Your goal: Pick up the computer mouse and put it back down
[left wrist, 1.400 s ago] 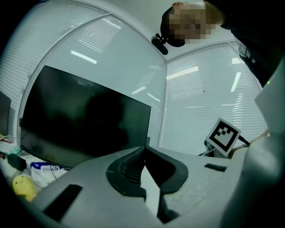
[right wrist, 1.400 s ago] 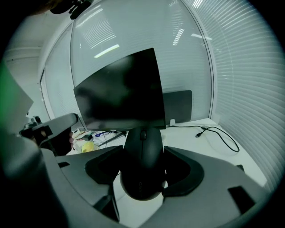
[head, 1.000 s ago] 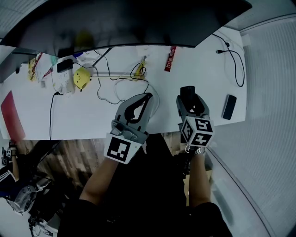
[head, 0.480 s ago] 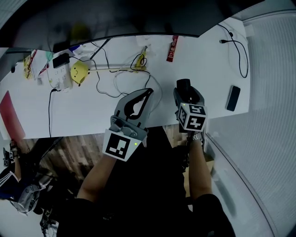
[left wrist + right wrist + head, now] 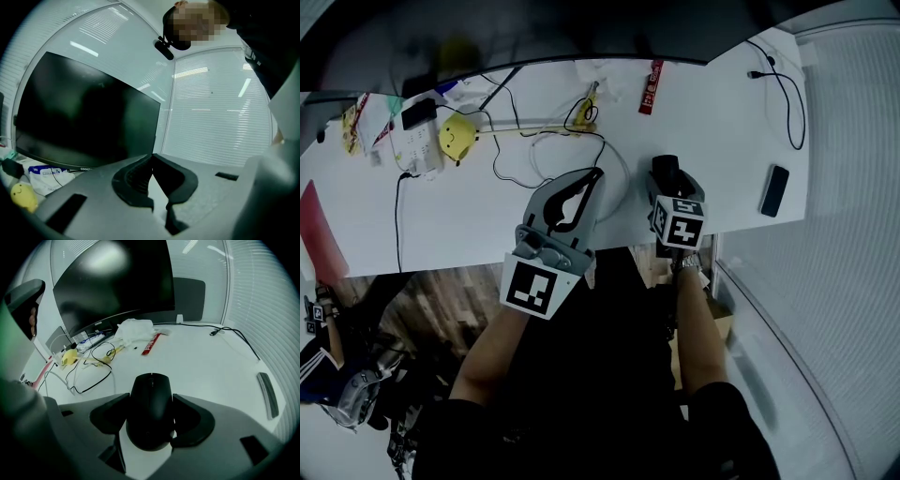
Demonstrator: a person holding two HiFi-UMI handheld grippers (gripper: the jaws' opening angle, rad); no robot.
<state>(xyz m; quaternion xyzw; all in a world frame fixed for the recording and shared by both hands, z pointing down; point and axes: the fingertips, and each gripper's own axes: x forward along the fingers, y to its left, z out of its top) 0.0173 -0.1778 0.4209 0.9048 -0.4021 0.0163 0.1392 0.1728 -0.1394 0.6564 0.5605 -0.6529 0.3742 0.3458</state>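
Observation:
The black computer mouse (image 5: 151, 408) sits between the two dark pads of my right gripper (image 5: 151, 422), which is shut on its sides. In the head view the mouse (image 5: 666, 172) pokes out ahead of the right gripper (image 5: 667, 185), over the white desk (image 5: 487, 216) near its front edge. I cannot tell whether the mouse touches the desk. My left gripper (image 5: 596, 174) hangs over the desk to the left of it, shut on nothing. In the left gripper view its tips (image 5: 152, 158) meet and point up at the monitor (image 5: 84, 126).
A dark phone (image 5: 774, 190) lies at the right end of the desk, with a black cable (image 5: 787, 84) behind it. Loose cables (image 5: 553, 155), a yellow toy (image 5: 457, 136), a power strip (image 5: 417, 155) and a red packet (image 5: 652, 87) lie before the monitor (image 5: 534, 37).
Both grippers have shifted a little farther over the desk, away from its front edge. The right one has stayed shut on the mouse, the left one shut.

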